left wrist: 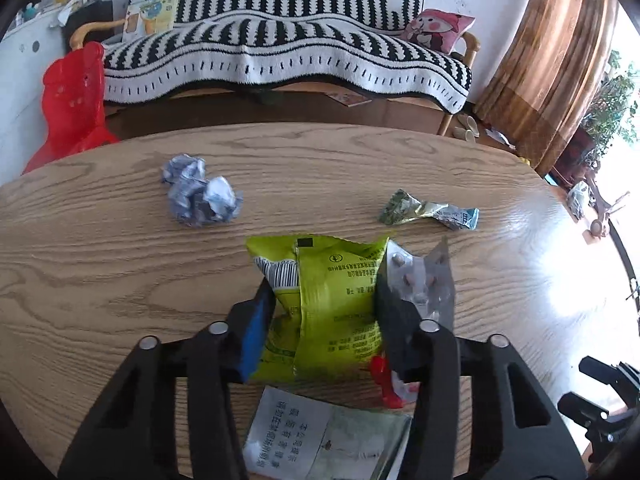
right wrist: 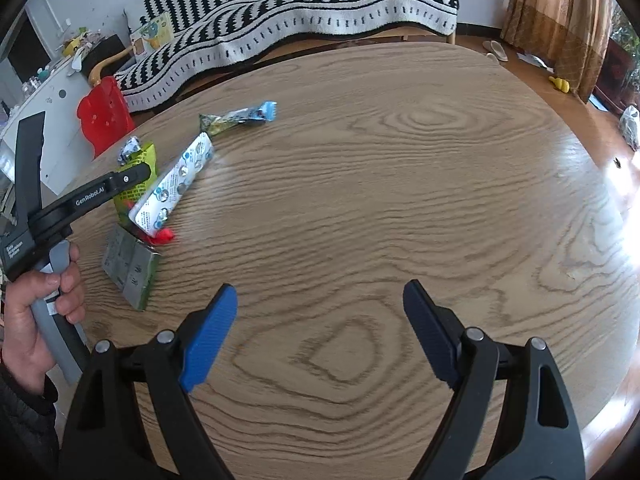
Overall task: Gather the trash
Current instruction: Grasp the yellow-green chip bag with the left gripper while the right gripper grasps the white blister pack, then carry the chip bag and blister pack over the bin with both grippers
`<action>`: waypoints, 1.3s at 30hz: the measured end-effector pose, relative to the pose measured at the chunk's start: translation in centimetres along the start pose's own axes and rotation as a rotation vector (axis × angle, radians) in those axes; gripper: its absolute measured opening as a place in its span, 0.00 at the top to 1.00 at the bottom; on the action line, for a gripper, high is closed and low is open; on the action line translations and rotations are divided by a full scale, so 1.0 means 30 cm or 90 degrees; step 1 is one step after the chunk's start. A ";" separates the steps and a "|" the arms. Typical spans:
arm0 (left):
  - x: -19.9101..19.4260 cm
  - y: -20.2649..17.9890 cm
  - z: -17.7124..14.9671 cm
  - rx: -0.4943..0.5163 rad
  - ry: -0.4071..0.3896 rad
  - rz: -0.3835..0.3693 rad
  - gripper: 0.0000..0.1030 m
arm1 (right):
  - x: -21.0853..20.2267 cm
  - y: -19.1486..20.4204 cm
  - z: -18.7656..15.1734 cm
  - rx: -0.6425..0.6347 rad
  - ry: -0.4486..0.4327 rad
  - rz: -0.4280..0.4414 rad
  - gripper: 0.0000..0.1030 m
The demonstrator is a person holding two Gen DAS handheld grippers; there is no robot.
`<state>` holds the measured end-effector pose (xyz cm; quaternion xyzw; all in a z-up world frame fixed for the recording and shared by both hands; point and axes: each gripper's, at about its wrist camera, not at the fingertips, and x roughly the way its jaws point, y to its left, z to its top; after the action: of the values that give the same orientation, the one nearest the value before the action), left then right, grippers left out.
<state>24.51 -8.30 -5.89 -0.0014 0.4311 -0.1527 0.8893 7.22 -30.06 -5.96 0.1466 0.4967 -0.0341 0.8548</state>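
Left wrist view: we see left claw (left wrist: 320,312) pinching green snack wrapper (left wrist: 336,300), blister pack (left wrist: 428,280) beside right pad. Wrapper light, crinkly, slippery; we'd grip mid-body. Right claw (right wrist: 320,328) spread over bare worktop (right wrist: 400,200).

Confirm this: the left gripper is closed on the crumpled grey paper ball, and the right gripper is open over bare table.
Not quite. The left gripper is closed on the green snack bag, as the left wrist view shows; the crumpled grey paper ball lies untouched farther away. The right gripper is indeed open over bare table.
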 end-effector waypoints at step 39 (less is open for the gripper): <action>-0.371 -0.176 -0.133 0.054 -0.030 -0.037 0.57 | -0.168 -0.010 0.098 0.025 -0.070 -0.034 0.83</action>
<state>13.56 -9.79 0.84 0.0203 0.4026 -0.1967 0.8938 7.10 -31.62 -0.34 0.1477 0.4523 -0.0746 0.8764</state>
